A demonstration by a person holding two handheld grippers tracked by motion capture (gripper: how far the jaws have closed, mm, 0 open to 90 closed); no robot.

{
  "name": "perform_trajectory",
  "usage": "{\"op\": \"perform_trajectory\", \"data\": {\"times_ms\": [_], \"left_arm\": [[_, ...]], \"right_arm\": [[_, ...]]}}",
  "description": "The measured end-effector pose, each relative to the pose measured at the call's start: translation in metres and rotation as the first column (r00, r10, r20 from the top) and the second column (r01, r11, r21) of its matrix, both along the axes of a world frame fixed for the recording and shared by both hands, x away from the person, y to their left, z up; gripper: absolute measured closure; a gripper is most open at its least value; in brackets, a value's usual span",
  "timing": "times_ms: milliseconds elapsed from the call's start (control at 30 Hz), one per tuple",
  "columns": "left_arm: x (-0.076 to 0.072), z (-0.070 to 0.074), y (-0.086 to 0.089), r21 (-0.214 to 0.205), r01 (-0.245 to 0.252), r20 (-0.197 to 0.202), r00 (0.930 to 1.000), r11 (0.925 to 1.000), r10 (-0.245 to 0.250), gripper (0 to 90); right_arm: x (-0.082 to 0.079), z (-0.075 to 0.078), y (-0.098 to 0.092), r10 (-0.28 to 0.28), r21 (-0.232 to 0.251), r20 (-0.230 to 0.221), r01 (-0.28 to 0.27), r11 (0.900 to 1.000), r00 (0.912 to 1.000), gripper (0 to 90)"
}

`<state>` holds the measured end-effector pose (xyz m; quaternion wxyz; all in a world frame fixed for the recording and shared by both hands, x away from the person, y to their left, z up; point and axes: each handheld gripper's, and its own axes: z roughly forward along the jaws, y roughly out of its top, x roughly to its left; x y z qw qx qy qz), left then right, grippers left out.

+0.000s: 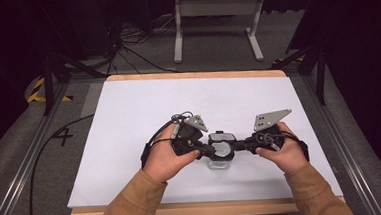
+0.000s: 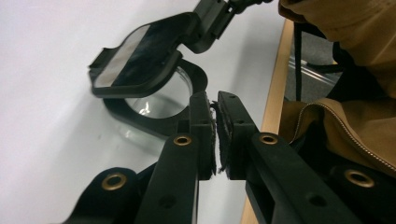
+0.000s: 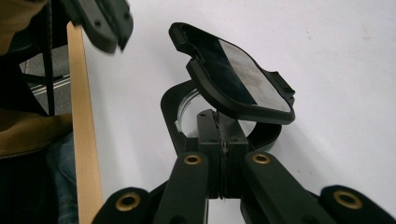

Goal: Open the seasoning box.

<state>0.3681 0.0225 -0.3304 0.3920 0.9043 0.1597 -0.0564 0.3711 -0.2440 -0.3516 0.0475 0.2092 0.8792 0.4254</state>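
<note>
White table [image 1: 129,116], grey floor [image 1: 214,41]

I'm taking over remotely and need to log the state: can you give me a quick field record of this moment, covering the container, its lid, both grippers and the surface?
container: clear jar with black collar, standing on white table
lid: black flip lid, raised and tilted above the opening
left gripper: jaws nearly together, at the collar's near edge
right gripper: jaws shut on the lid's rim
hands: one on each gripper, either side of the jar
</note>
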Motion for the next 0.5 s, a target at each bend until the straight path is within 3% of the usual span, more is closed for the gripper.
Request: {"op": "perform_trajectory", "data": {"times_ms": [167,333,400,500], "left_arm": [[0.002,-0.019,-0.007,0.012,-0.02,0.019,0.9996,0.9997,0.02,89.6],[0.002,-0.031,-0.011,-0.019,-0.069,0.016,0.9975,0.9974,0.069,89.7],[0.004,-0.036,-0.012,-0.042,-0.085,0.033,0.9957,0.9955,0.086,89.7],[0.005,-0.038,-0.013,-0.045,-0.091,0.034,0.9951,0.9948,0.093,89.7]], "right_arm": [[0.0,0.001,0.0,-0.008,0.004,0.006,0.008,1.0,1.0,90.0],[0.0,0.002,0.001,-0.014,0.018,0.017,0.014,0.9997,0.9998,90.0],[0.0,0.002,0.001,-0.02,0.027,0.024,0.02,0.9994,0.9995,90.0],[0.001,0.003,0.001,-0.024,0.033,0.032,0.023,0.9992,0.9992,90.0]]}}
